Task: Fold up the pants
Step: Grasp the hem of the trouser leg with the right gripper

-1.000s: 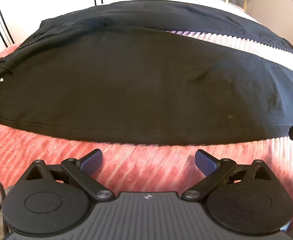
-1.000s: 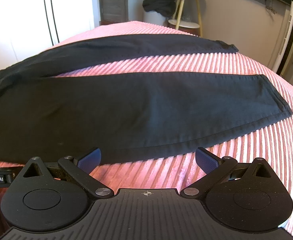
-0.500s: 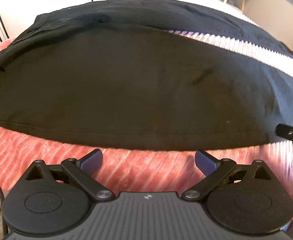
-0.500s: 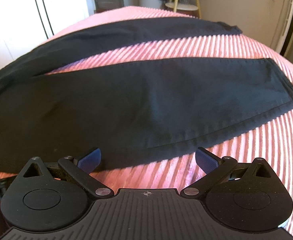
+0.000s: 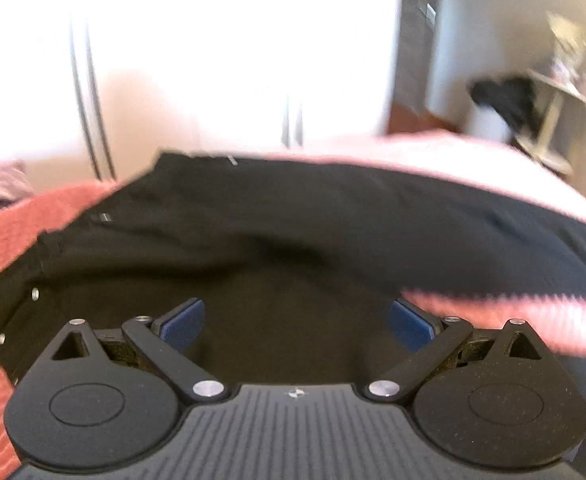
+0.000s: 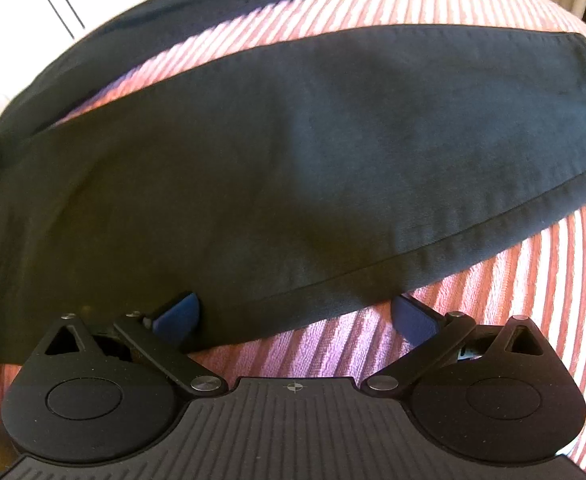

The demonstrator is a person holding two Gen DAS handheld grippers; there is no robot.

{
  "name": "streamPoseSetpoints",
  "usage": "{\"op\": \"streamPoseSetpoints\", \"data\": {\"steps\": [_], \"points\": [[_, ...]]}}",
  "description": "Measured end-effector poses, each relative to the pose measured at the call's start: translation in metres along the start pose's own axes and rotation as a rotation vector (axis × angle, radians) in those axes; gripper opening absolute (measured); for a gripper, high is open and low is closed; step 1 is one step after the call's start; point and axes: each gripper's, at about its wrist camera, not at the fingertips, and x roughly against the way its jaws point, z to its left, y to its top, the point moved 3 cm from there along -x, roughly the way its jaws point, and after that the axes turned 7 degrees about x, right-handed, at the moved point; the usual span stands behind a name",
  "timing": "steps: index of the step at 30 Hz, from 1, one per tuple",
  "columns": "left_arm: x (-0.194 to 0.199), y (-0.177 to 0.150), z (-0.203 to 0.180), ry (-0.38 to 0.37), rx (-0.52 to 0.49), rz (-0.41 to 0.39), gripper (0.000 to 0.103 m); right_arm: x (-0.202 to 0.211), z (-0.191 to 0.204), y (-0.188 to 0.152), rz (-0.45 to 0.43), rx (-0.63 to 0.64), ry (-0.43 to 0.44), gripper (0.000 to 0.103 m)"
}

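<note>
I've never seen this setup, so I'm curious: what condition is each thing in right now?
Black pants: spread on the bed, legs apart, not yet folded.
Left tool: open, over the pants' upper part.
Right tool: open, at the near leg's edge.
Pink bedspread: lying under the pants.

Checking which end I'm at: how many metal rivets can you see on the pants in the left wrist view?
2 rivets on the black pants, both at the left edge: an upper rivet and a lower rivet. The view is blurred, so others may be hidden.
</note>
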Motion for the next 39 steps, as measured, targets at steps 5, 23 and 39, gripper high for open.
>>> {"op": "streamPoseSetpoints", "data": {"steps": [5, 23, 39], "points": [[-0.040, -0.031, 0.012, 0.061, 0.016, -0.036, 0.099, 0.018, -0.019, 0.083, 0.014, -0.137, 0.086, 0.101], [-0.064, -0.046, 0.010, 0.079, 0.059, -0.026, 0.099, -0.007, -0.103, 0.170, -0.003, -0.398, -0.071, 0.072], [-0.049, -0.042, 0.006, -0.032, 0.074, 0.032, 0.099, 0.041, -0.160, 0.120, -0.151, -0.373, -0.317, 0.062]]}}
